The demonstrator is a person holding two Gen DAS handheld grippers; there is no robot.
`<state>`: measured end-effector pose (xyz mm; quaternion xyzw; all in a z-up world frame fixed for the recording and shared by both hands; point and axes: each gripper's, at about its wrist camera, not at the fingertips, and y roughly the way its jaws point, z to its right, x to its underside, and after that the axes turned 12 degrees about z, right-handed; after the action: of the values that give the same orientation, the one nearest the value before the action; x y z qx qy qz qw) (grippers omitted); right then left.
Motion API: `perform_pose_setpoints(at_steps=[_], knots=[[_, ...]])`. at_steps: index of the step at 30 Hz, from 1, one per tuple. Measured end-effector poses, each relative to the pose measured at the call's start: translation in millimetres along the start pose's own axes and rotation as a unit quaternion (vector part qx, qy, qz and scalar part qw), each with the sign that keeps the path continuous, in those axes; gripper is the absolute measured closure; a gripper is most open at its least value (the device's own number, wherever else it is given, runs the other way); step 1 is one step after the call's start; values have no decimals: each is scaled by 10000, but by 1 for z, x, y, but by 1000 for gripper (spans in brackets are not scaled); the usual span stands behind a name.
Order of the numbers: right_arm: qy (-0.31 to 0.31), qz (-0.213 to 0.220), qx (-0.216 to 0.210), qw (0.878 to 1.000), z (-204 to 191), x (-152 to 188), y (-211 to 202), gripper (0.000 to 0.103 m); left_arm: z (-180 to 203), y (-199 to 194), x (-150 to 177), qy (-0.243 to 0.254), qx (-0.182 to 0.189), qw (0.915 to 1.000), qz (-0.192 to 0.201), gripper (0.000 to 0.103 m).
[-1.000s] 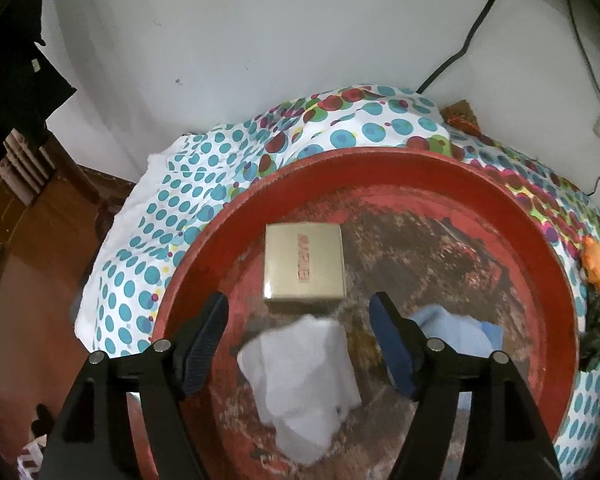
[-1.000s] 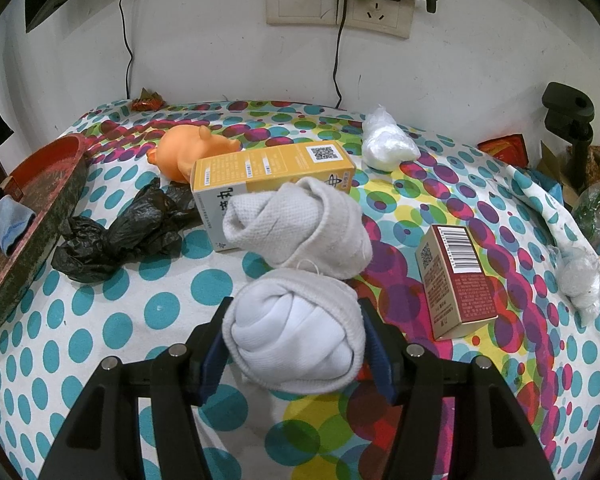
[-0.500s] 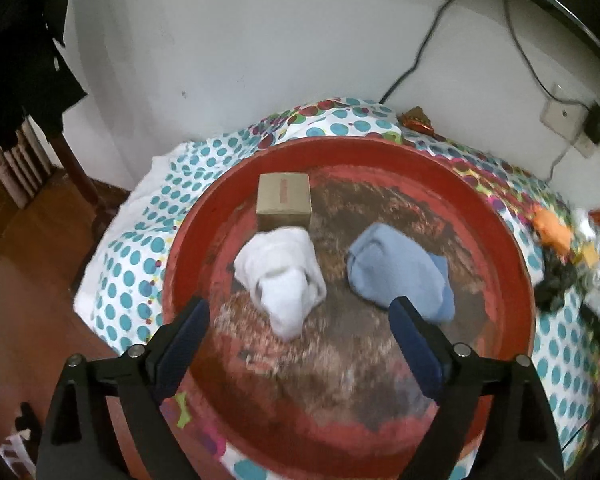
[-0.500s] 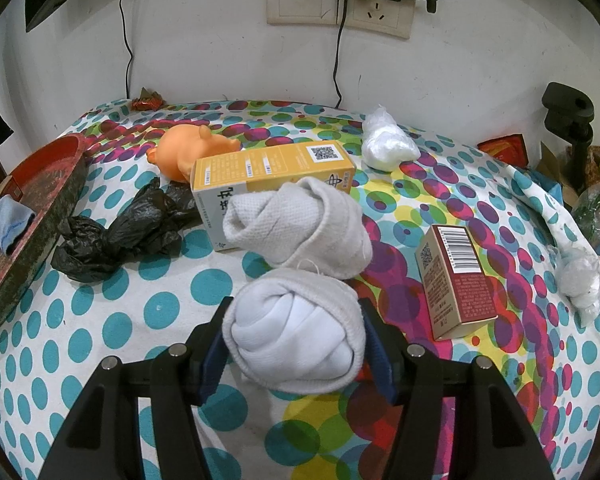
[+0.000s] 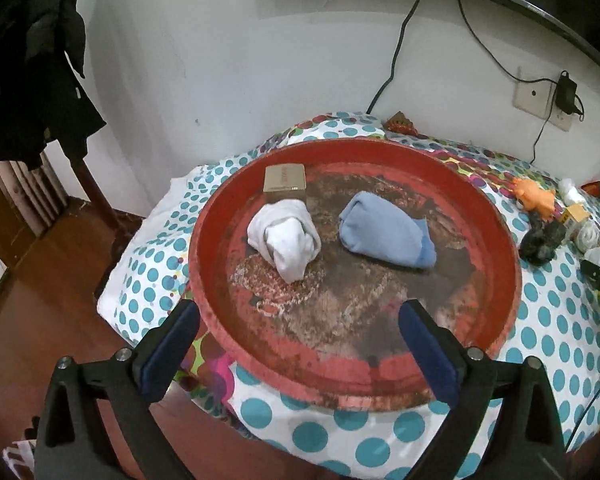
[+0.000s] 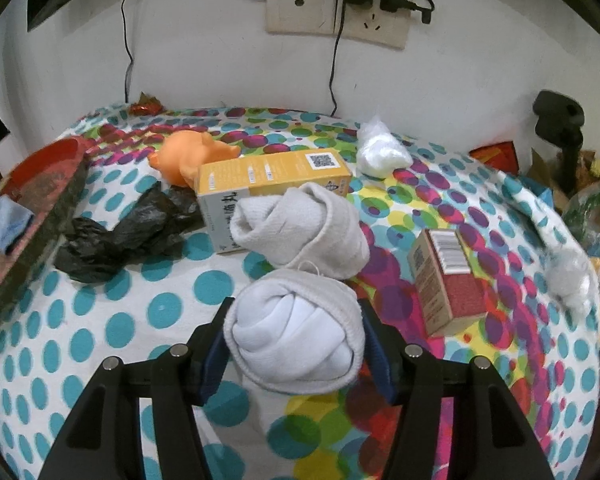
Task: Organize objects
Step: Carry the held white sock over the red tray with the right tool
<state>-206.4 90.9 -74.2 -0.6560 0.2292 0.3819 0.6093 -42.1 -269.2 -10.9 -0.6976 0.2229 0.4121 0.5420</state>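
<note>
A round red tray (image 5: 496, 216) sits on the dotted cloth and holds a white sock roll (image 5: 284, 236), a blue sock roll (image 5: 384, 232) and a small tan box (image 5: 285, 178). My left gripper (image 5: 300, 332) is open and empty, raised over the tray's near rim. My right gripper (image 6: 294, 344) is shut on a white sock roll (image 6: 296, 340) just above the cloth. A second pale sock roll (image 6: 300, 228) lies right behind it, against a yellow box (image 6: 268, 176).
In the right wrist view lie a black plastic bag (image 6: 128, 232), an orange toy (image 6: 188, 156), a red box (image 6: 446, 276), a white bag (image 6: 382, 150) and the tray's edge (image 6: 40, 208) at left. Clutter fills the table's right edge. Wall and sockets (image 6: 336, 12) stand behind.
My left gripper has let go of the white sock roll in the tray, opened wide, and pulled back and up from the tray. The right gripper has stayed still with its sock roll.
</note>
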Motion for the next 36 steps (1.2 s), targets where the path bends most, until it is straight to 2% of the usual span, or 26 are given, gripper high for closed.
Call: perform_pose_setpoints(at_steps=[7,12,17,22,29,36], knots=[[87,85,-167,9998,-16,2,-20,43,-14,-2,8,-116,-13,9999,-29,2],[52,90,-441,9990,-42,-6,-31,43,-24,-2,10,-247,35,9997,-15,2],[-198,248,-787,9964,-84,-22,-47,43,-33,-4,9,-375,69,9993,53,1],[-495,319,-1173,9913,-130,-35,-54,43,-37,-6,10,-165,-167,9997,99,1],[-801,271,-1651,9826,-195,-43,-54,43,-54,-3,12,-389,-223,9990,11,1],[-1179,124,-1916,9743,-243,-37,-50,43,-66,-2,14,-412,-449,9981,-6,1]])
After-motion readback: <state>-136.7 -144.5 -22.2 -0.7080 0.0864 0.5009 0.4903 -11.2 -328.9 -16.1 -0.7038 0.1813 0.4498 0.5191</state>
